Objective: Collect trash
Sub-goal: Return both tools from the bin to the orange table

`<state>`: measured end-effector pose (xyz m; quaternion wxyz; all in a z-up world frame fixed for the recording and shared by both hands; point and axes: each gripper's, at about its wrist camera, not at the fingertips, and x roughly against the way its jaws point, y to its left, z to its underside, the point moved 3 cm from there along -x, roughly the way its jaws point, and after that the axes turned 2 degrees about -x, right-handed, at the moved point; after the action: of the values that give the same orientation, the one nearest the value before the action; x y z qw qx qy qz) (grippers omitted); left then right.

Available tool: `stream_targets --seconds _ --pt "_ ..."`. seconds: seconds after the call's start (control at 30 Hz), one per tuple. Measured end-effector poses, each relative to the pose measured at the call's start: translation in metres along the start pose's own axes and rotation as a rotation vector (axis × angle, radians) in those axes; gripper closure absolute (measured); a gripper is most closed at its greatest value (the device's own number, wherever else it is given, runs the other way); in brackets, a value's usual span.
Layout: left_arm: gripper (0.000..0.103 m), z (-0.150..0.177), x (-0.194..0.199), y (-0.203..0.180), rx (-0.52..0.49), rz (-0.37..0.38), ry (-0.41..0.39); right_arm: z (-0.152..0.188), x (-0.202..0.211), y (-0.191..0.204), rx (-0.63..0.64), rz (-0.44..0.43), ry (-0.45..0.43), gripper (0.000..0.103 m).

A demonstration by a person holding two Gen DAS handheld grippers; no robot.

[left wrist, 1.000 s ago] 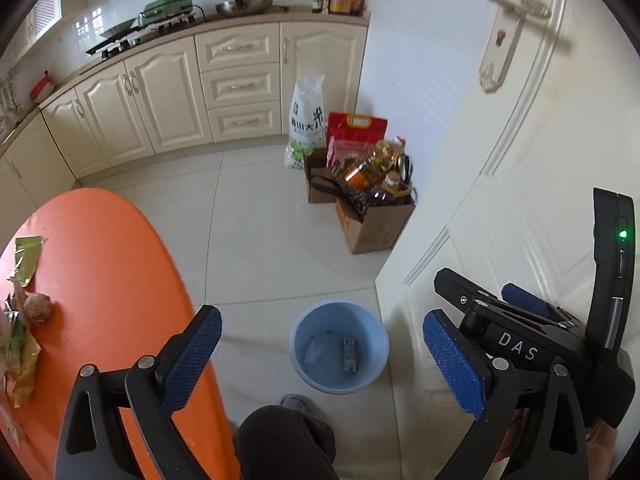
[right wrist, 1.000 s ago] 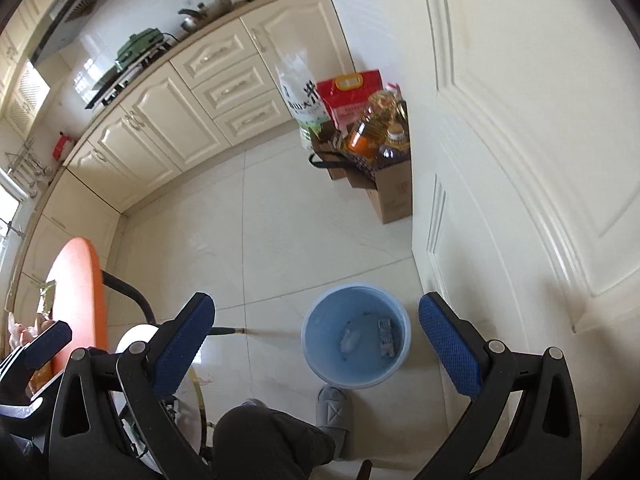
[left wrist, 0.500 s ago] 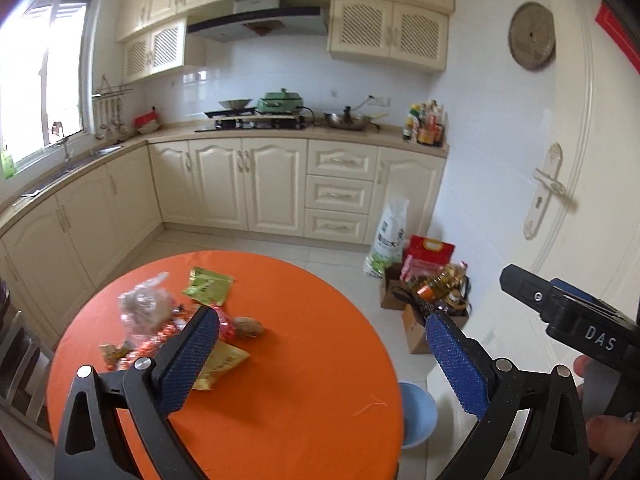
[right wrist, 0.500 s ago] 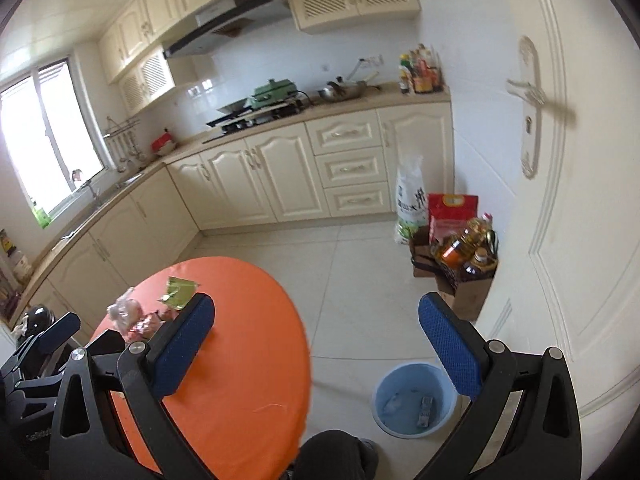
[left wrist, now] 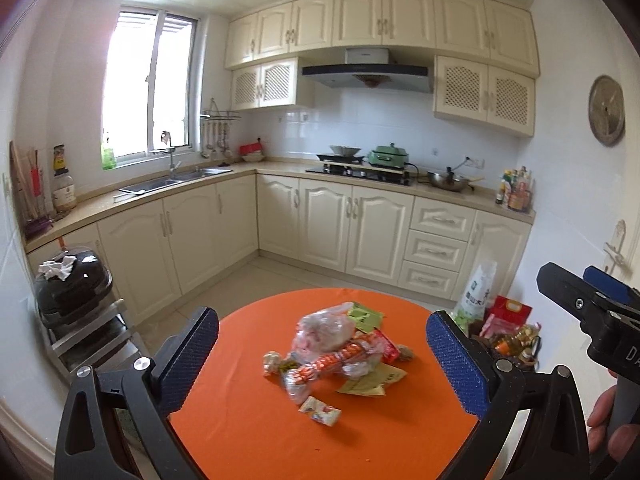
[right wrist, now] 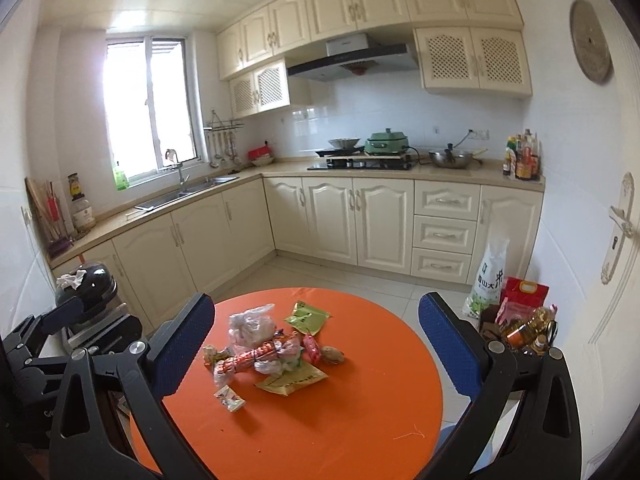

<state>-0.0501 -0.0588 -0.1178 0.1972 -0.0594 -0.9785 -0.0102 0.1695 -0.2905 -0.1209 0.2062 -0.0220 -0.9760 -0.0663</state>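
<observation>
Both views had swung up from the blue bin on the floor to the round orange worktop (left wrist: 260, 432), so the heap of trash (left wrist: 340, 352) now sat centred ahead of the left tongs (left wrist: 322, 364) and the right tongs (right wrist: 316, 354). Both tongs stood wide apart, holding nothing, well short of the heap.

The trash lay near the middle of the worktop: a knotted clear plastic bag (right wrist: 252, 326), a red-orange foil wrapper (right wrist: 250, 358), flat green packets (right wrist: 308, 316), a yellowish packet (right wrist: 292, 382), and a small wrapper (right wrist: 230, 394) lying apart at the near edge. All of it looked light, soft and crinkly, probably slippery where the film was glossy. The bag's gathered top or the bulging middle of the foil wrapper seemed the surest hold. The flat packets would likely need pinching at a raised edge.
</observation>
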Motion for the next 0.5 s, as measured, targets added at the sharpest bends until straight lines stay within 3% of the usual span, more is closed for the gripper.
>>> stream_targets --seconds 0.23,0.5 --pt "0.001 0.044 0.026 -0.005 0.059 -0.074 -0.006 0.01 -0.004 0.028 0.056 -0.025 -0.002 0.0" --pt "0.001 0.08 0.005 -0.025 0.073 -0.079 0.145 0.025 -0.039 0.012 0.078 0.013 0.093 0.0"
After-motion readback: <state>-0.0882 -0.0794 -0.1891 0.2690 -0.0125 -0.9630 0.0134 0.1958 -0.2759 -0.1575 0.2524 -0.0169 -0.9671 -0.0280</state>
